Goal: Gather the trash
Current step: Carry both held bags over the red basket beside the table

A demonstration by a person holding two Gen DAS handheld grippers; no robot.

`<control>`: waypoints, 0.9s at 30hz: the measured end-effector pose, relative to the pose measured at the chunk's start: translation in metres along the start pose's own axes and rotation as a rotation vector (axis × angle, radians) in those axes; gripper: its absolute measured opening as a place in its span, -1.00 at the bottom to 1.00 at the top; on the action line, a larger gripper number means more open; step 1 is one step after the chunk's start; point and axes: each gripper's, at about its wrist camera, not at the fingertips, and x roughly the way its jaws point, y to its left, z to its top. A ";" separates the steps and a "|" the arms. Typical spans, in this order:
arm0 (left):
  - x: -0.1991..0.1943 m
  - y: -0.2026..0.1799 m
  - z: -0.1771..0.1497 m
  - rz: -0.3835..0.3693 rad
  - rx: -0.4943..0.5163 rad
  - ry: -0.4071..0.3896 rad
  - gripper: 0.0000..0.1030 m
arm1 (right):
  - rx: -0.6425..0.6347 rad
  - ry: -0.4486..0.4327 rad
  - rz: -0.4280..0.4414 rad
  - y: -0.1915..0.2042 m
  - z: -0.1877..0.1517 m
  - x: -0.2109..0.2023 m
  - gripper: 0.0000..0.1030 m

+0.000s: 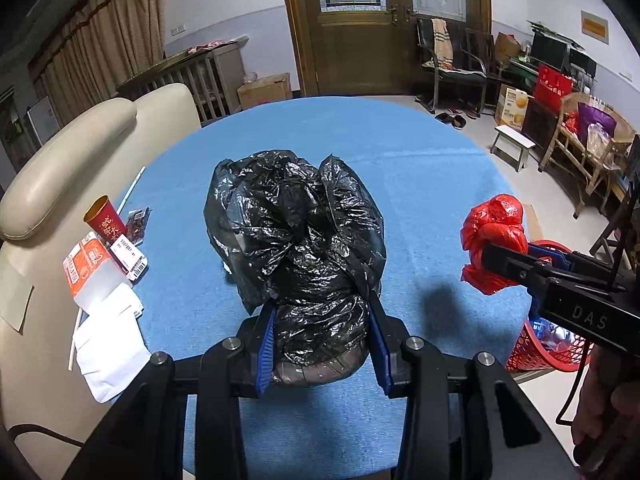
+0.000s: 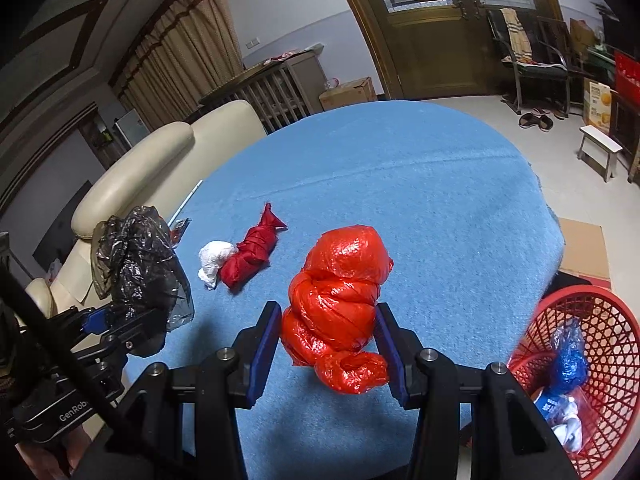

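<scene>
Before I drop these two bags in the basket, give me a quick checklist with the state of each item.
1. Left gripper clamped on black bag: ok.
2. Right gripper clamped on red bag: ok.
3. Red basket has room: ok.
4. Red basket beside the table, in view: ok.
5. Table cleared: not ok, red bundle, cup and cartons remain.

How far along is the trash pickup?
Done: blue bag and white scraps sit in the red basket. In hand: left gripper clamps the black bag, right gripper the red bag. Left: dark red bundle, paper cup, wrappers.
</scene>
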 end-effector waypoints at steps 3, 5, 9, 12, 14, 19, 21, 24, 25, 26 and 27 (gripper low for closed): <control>0.001 0.000 0.001 -0.003 0.016 0.002 -0.18 | 0.002 -0.002 0.000 -0.002 -0.002 -0.003 -0.02; 0.000 -0.002 0.002 -0.007 0.028 0.003 -0.18 | 0.007 -0.003 0.001 -0.004 -0.003 -0.004 -0.02; 0.002 -0.002 0.002 -0.011 0.045 0.001 -0.18 | 0.015 0.000 0.000 -0.006 -0.003 -0.003 -0.02; 0.002 -0.002 0.002 -0.017 0.055 0.001 -0.18 | 0.017 0.002 -0.004 -0.008 -0.004 -0.003 -0.02; 0.003 -0.003 0.003 -0.018 0.062 0.002 -0.18 | 0.024 0.005 -0.005 -0.011 -0.005 -0.003 -0.02; 0.005 -0.003 0.002 -0.026 0.080 0.006 -0.18 | 0.042 0.003 -0.011 -0.017 -0.006 -0.005 -0.02; 0.004 -0.003 0.004 -0.029 0.085 0.006 -0.18 | 0.046 0.001 -0.012 -0.019 -0.006 -0.006 -0.02; 0.004 -0.004 0.006 -0.035 0.095 0.007 -0.18 | 0.051 0.000 -0.012 -0.022 -0.007 -0.009 -0.02; 0.005 -0.005 0.006 -0.037 0.099 0.008 -0.18 | 0.054 -0.002 -0.014 -0.023 -0.008 -0.010 -0.02; 0.005 -0.005 0.006 -0.040 0.103 0.008 -0.18 | 0.056 -0.003 -0.014 -0.025 -0.008 -0.011 -0.02; 0.005 -0.006 0.006 -0.043 0.107 0.009 -0.18 | 0.061 -0.002 -0.014 -0.027 -0.009 -0.012 -0.02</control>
